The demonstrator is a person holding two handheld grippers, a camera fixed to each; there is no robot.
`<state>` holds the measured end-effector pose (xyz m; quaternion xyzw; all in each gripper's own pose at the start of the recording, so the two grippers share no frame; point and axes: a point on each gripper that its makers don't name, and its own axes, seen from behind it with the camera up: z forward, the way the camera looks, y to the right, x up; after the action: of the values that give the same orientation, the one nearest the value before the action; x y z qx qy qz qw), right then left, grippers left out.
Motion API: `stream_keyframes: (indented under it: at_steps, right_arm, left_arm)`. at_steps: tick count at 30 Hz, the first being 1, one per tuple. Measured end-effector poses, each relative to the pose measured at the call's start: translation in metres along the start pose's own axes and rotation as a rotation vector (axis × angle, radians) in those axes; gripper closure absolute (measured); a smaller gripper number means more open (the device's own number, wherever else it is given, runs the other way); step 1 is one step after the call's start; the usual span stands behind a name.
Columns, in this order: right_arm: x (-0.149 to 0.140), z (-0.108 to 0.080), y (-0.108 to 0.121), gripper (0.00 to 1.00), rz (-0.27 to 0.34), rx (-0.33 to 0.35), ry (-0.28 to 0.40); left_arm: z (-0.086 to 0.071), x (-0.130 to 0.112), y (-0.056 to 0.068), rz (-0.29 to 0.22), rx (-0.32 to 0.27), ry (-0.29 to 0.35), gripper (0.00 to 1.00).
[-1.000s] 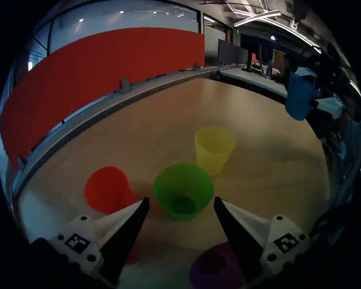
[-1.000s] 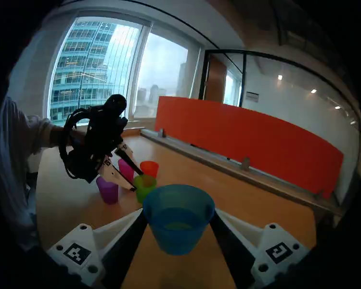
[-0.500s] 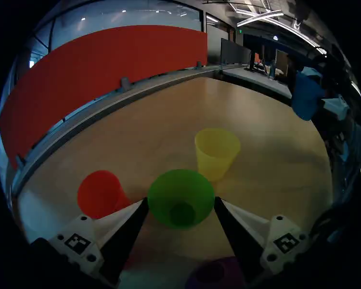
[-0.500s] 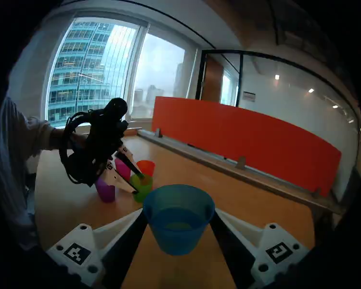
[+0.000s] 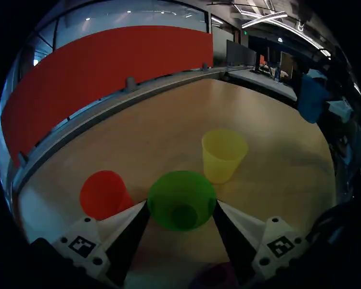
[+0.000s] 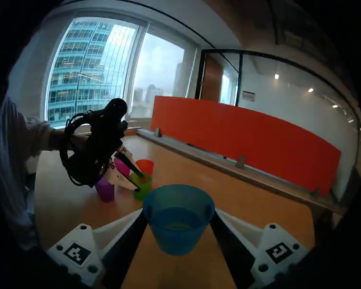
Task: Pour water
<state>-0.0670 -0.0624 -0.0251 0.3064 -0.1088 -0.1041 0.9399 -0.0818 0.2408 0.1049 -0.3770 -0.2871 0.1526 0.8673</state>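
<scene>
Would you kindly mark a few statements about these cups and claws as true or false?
1. The green cup stands between the left claw's fingers. True.
2. The right claw is empty. False: it holds a blue cup.
3. The blue cup is tipped over the green cup. False: it is upright, away from the other cups.
4. A red cup stands beside the green cup on the table. True.

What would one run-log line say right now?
left tongs: astride green cup, grip unclear | right tongs: shut on blue cup | pour: not begun
</scene>
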Motion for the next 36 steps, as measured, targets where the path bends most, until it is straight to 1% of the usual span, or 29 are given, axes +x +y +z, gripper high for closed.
stream_keyframes:
  at_steps: [6,9,12,17,24,30,36]
  right_arm:
    - [0.002,0.001,0.0,0.1,0.002,-0.002,0.005]
    - [0.005,0.001,-0.001,0.1,0.002,-0.002,0.008]
    - [0.008,0.0,-0.002,0.1,0.003,-0.003,0.013]
    - [0.014,0.0,-0.005,0.1,0.003,-0.001,0.022]
    - [0.026,0.0,-0.012,0.1,0.004,0.008,0.039]
    - [0.037,0.002,-0.02,0.1,0.019,0.024,0.056]
    - [0.046,0.005,-0.025,0.1,0.037,0.034,0.069]
  left_arm:
    - [-0.006,0.005,-0.001,-0.023,-0.005,0.025,0.12]
    - [-0.012,0.01,-0.002,-0.03,-0.01,0.044,0.12]
    - [-0.021,0.016,-0.002,-0.027,-0.009,0.068,0.12]
    - [-0.04,0.03,-0.004,-0.018,0.006,0.119,0.13]
    - [-0.07,0.047,-0.004,-0.019,0.017,0.195,0.12]
    - [-0.098,0.062,-0.008,-0.02,0.038,0.255,0.12]
    - [-0.124,0.076,-0.01,-0.033,0.037,0.319,0.12]
